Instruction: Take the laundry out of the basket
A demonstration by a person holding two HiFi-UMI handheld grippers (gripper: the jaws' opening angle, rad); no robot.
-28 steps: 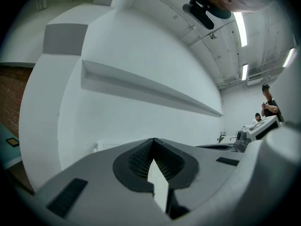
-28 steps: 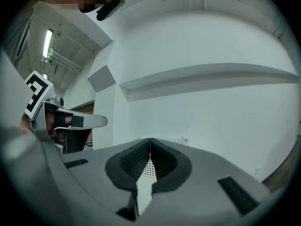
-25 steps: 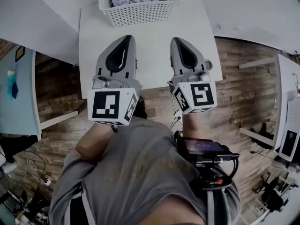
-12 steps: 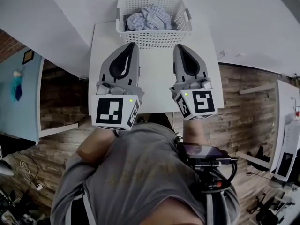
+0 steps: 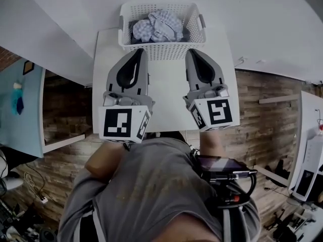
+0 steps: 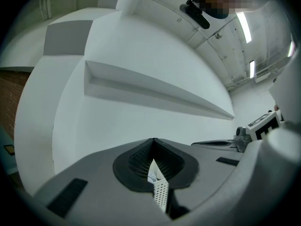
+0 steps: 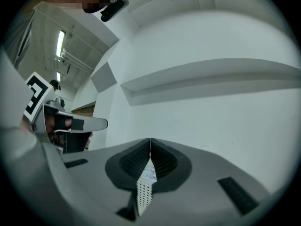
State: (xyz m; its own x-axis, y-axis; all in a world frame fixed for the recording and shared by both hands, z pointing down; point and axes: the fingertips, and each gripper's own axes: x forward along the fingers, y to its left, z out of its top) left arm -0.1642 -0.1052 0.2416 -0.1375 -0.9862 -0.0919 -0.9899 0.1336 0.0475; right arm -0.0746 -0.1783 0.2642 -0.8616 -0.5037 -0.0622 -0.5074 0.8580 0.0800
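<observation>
Head view: a white perforated plastic basket (image 5: 162, 51) is seen standing at the far end of a white rectangular counter (image 5: 166, 97), against the white wall. Crumpled blue-and-white checked laundry (image 5: 157, 26) lies heaped inside the basket, below its rim; none of it is seen on the counter.

The grey left tongs (image 5: 140, 51) and the grey right tongs (image 5: 191, 52) are held side by side above the counter, apart from each other, both pointing toward the basket. Their tips are seen at the basket's near wall; contact cannot be confirmed from this view. Black-and-white marker cubes are carried at the near ends of both.

Left gripper view: the left tongs (image 6: 153, 140) are closed, pads meeting at the tip, with nothing clamped. Through the narrow slit lower down, a strip of the basket wall (image 6: 161, 194) is visible beyond. The right tongs (image 6: 256, 130) show at the right edge.

Right gripper view: the right tongs (image 7: 150, 139) are likewise closed and empty. A strip of basket wall (image 7: 143, 194) with a scrap of checked cloth above it is visible through the slit. The left tongs (image 7: 59, 121) show at the left edge.

A wood-plank floor (image 5: 262, 120) is seen beside the counter.
</observation>
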